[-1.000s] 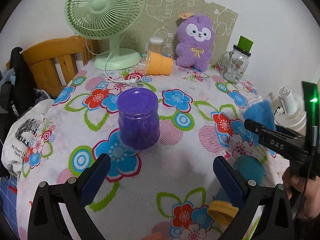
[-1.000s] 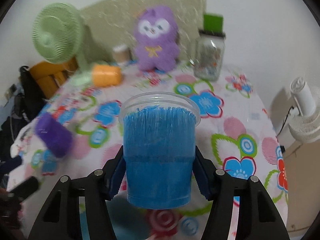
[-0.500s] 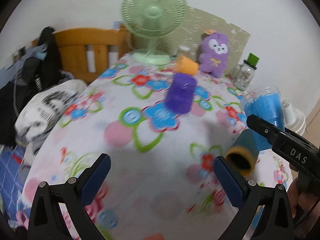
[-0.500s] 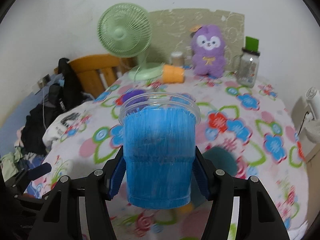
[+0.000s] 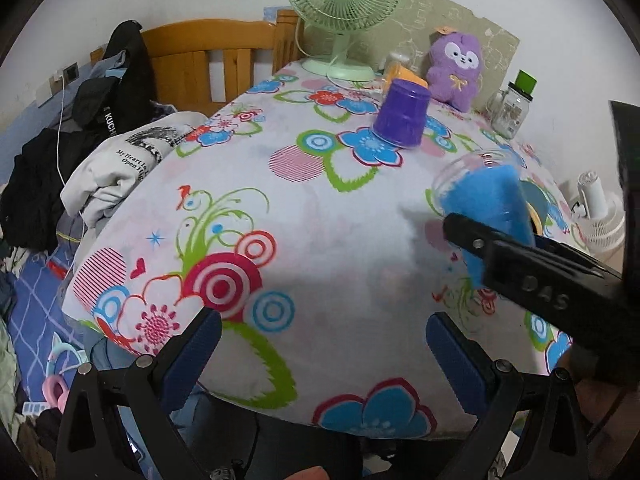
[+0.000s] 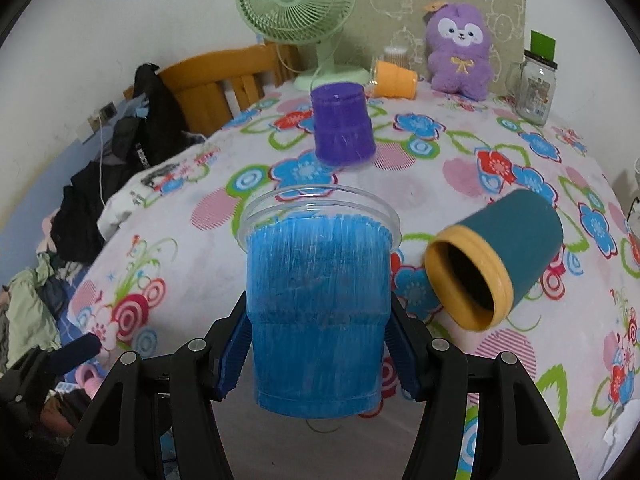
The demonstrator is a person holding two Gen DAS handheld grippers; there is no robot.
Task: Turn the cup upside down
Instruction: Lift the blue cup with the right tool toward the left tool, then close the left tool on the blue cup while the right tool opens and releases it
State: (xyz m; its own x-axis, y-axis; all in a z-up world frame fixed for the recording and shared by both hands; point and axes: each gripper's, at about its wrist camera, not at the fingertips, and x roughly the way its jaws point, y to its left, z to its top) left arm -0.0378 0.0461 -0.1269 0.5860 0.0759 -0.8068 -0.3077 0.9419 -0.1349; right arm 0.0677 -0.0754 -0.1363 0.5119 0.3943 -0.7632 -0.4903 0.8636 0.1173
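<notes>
My right gripper [image 6: 318, 354] is shut on a blue cup [image 6: 318, 304] with a clear rim, held above the flowered table, mouth pointing forward and up. In the left wrist view the blue cup [image 5: 484, 204] shows tilted at the right, with the right gripper [image 5: 520, 268] clamped on it. My left gripper [image 5: 324, 354] is open and empty over the table's near edge. A purple cup [image 6: 342, 124] stands upside down mid-table; it also shows in the left wrist view [image 5: 402, 114]. A teal cup with a yellow rim [image 6: 496, 258] lies on its side to the right.
A green fan [image 6: 296, 0], an orange cup on its side [image 6: 394, 79], a purple plush [image 6: 460, 48] and a glass jar [image 6: 536, 86] stand along the back. A wooden chair [image 5: 208, 64] with clothes [image 5: 104, 152] stands left of the table. A white fan [image 5: 600, 212] is right.
Both grippers have drawn back toward the table's near edge. The blue cup stays clamped in the right gripper and now tilts in the left wrist view. The left gripper stays open.
</notes>
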